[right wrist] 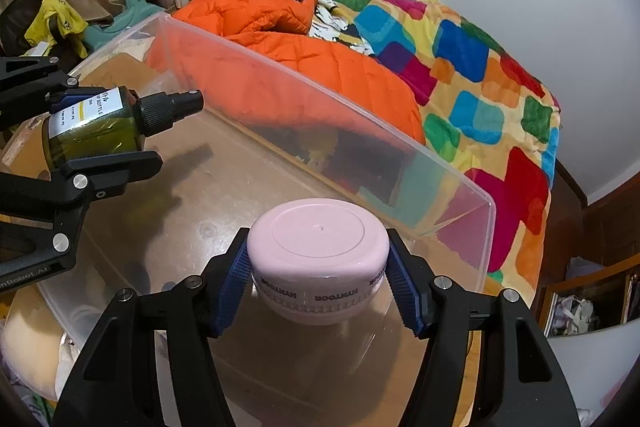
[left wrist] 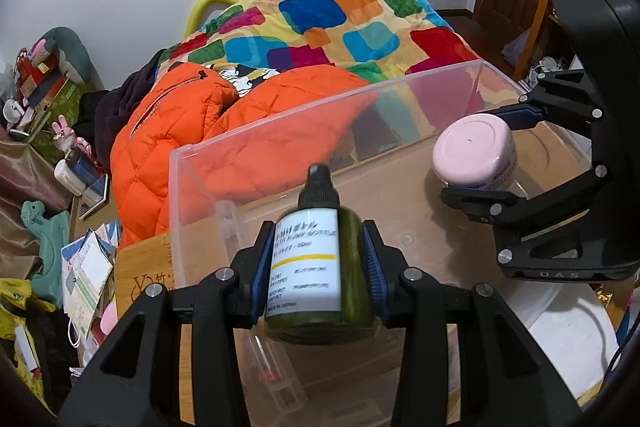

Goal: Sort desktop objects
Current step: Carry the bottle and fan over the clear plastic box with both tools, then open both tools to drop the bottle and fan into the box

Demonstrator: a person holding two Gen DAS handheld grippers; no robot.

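Clear bin (right wrist: 460,211), jar (right wrist: 318,259) between right claw (right wrist: 318,287) pads

- Both views are evenly and fairly brightly lit by soft indoor light.
- Fisheye distortion bends straight lines, with dark vignette arcs at the corners.
- Soft shadows fall on the clear plastic bin's (right wrist: 248,75) floor.
- Mild glare streaks its walls.
- The green spray bottle's (left wrist: 320,267) label looks slightly blurred.

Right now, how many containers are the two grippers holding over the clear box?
2. The green spray bottle sits in the left gripper; the pink jar in the right gripper, both above the clear plastic box.
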